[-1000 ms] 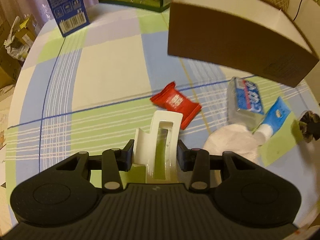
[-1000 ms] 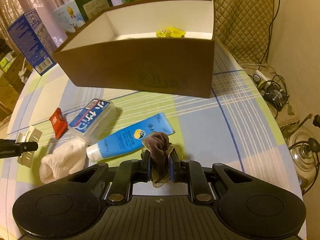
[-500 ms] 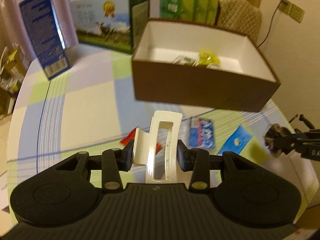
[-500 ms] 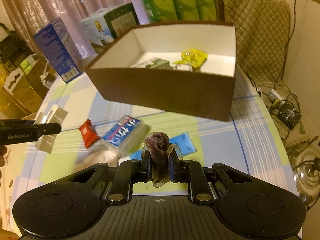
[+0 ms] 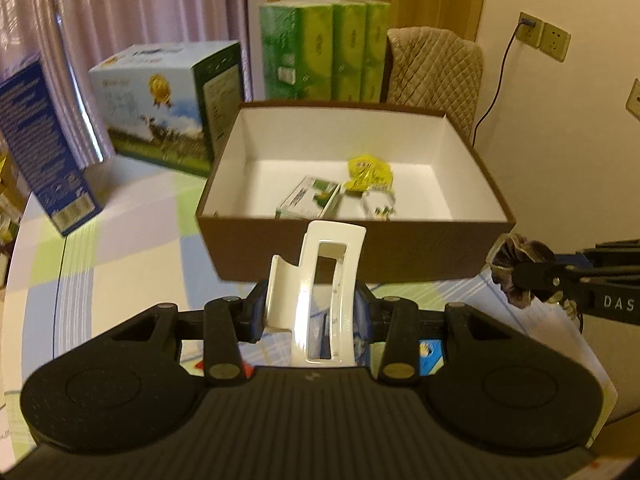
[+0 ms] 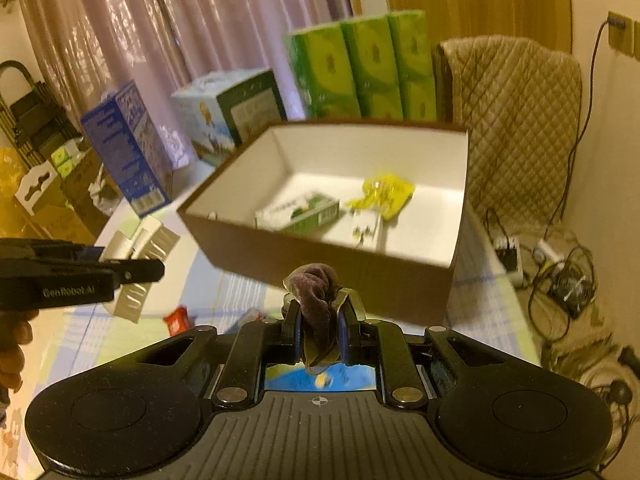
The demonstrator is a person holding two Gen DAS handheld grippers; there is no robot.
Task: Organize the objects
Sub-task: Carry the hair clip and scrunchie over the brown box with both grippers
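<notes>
My left gripper (image 5: 310, 314) is shut on a white hair claw clip (image 5: 320, 288), held in the air in front of the brown box (image 5: 352, 248). My right gripper (image 6: 318, 322) is shut on a dark purple scrunchie (image 6: 316, 292), also raised near the box's front wall (image 6: 320, 264). The box has a white inside and holds a green-and-white carton (image 5: 308, 200), a yellow packet (image 5: 368, 172) and a small white item (image 5: 378, 204). Each gripper shows in the other's view: the right one with the scrunchie (image 5: 520, 268), the left one with the clip (image 6: 136, 268).
Below on the checked tablecloth lie a red packet (image 6: 178, 320) and a blue tube (image 6: 320, 374), mostly hidden by the grippers. A blue carton (image 5: 44, 148), a milk box (image 5: 160, 104) and green tissue packs (image 5: 324, 48) stand behind. A quilted chair (image 6: 516, 120) and cables sit right.
Both grippers have risen from table level with the clip and the scrunchie and moved toward the box. The box's inside now shows from above.
</notes>
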